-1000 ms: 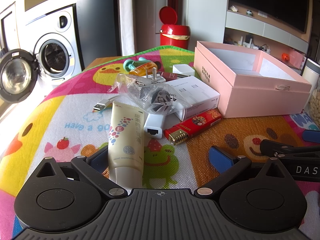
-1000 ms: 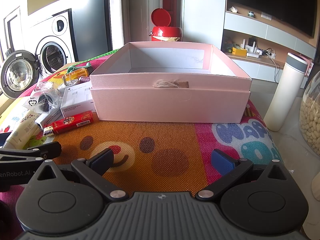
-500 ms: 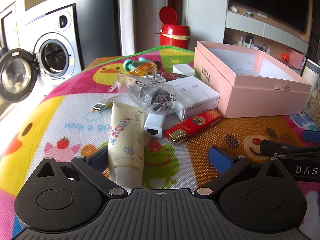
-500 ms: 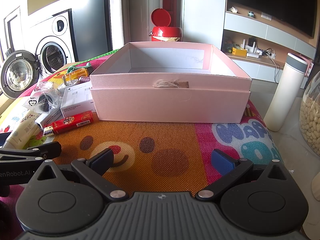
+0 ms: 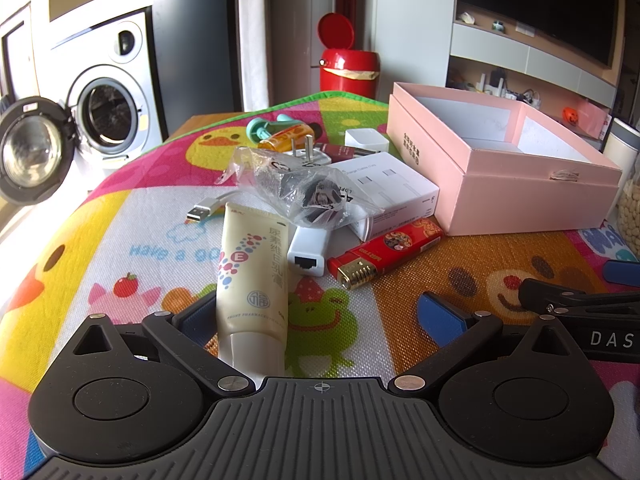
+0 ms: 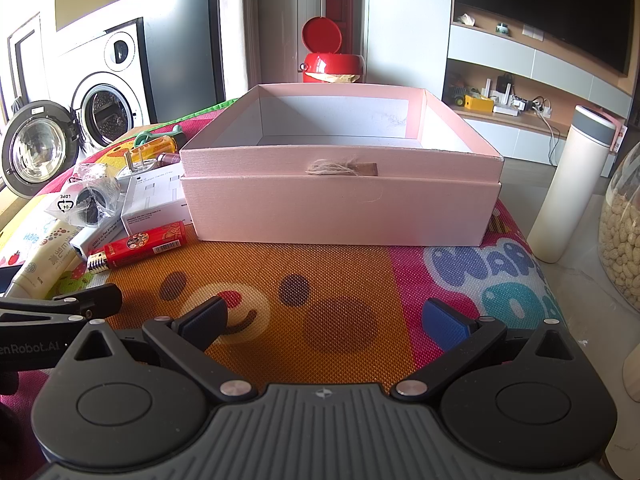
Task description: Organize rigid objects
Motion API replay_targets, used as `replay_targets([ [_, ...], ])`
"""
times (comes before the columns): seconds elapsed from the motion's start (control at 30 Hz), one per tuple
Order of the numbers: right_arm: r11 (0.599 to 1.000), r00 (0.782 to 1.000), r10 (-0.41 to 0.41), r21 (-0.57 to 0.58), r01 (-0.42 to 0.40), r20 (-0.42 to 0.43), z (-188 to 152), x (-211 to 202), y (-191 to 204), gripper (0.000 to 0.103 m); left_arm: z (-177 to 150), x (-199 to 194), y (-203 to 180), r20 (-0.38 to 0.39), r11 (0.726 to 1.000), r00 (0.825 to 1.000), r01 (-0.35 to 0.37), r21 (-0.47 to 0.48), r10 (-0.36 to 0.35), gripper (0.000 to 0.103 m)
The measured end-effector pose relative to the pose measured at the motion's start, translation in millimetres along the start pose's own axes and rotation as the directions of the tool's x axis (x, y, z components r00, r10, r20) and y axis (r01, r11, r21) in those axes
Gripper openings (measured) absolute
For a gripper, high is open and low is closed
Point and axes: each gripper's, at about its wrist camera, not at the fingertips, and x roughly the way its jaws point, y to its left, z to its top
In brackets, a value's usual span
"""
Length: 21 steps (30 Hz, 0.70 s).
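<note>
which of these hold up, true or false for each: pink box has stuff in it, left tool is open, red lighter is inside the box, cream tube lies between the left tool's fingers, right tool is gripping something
1. The pink box has items in it. False: the visible interior is empty.
2. The left tool is open. True.
3. The red lighter is inside the box. False: it lies on the mat beside the box.
4. The cream tube lies between the left tool's fingers. True, by its cap end.
5. The right tool grips something. False: it is open and holds nothing.
</note>
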Motion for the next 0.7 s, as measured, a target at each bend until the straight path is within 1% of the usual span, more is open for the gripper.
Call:
replay_targets([
  [0.13,1.0,1.0,0.001,0.001,-0.001,0.0,0.0,0.0,-0.1,0.103,-1.5,-4.3,1.0,-0.001,1.0,1.0,0.01,0.009,-0.01,0.103],
  [0.2,1.0,1.0,0.01,-0.008,-0.01,-0.009,0.6,-0.6,-0.7,0.103,-4.0,-8.8,2.6,-0.004,0.999,0.999,0.035,0.034,-0.035,0.103],
  [0.27,0.998,0.997,0.053,-0.031,-0.055,-0.055,4.6,-2.0,-6.0,0.103,-7.4,-14.3,5.4,-0.009,0.995,0.997,0.079,0.058,-0.079,0.103],
  [0.3,0.997,0.996,0.067,-0.028,-0.068,-0.062,4.6,-3.5,-9.2,0.103,-7.3,-16.8,8.8,-0.007,0.993,0.995,0.101,0.061,-0.101,0.103],
  [0.37,0.995,0.995,0.071,-0.059,-0.075,-0.071,3.3,-5.6,-8.5,0.103,-2.9,-26.6,17.5,0.027,0.989,0.99,0.137,0.055,-0.139,0.103],
  [0.43,0.995,0.995,0.071,-0.067,-0.076,-0.073,3.4,-5.7,-8.0,0.103,8.1,-33.9,26.6,0.066,0.99,0.988,0.135,0.046,-0.138,0.103],
  [0.47,0.995,0.995,0.07,-0.071,-0.076,-0.075,3.8,-5.3,-7.5,0.103,14.9,-34.3,32.3,0.071,0.991,0.988,0.134,0.032,-0.136,0.103],
  [0.57,0.993,0.994,0.079,-0.076,-0.085,-0.08,4.0,-4.9,-8.2,0.103,31.4,-19.4,52.0,0.031,0.991,0.991,0.128,-0.028,-0.127,0.103],
  [0.63,0.993,0.993,0.08,-0.077,-0.086,-0.085,4.2,-5.0,-8.5,0.103,34.6,-3.8,60.7,-0.032,0.992,0.992,0.121,-0.044,-0.122,0.103],
  [0.7,0.993,0.993,0.077,-0.077,-0.084,-0.094,5.1,-4.5,-8.2,0.103,33.2,4.6,66.5,-0.065,0.985,0.985,0.157,-0.073,-0.162,0.103],
])
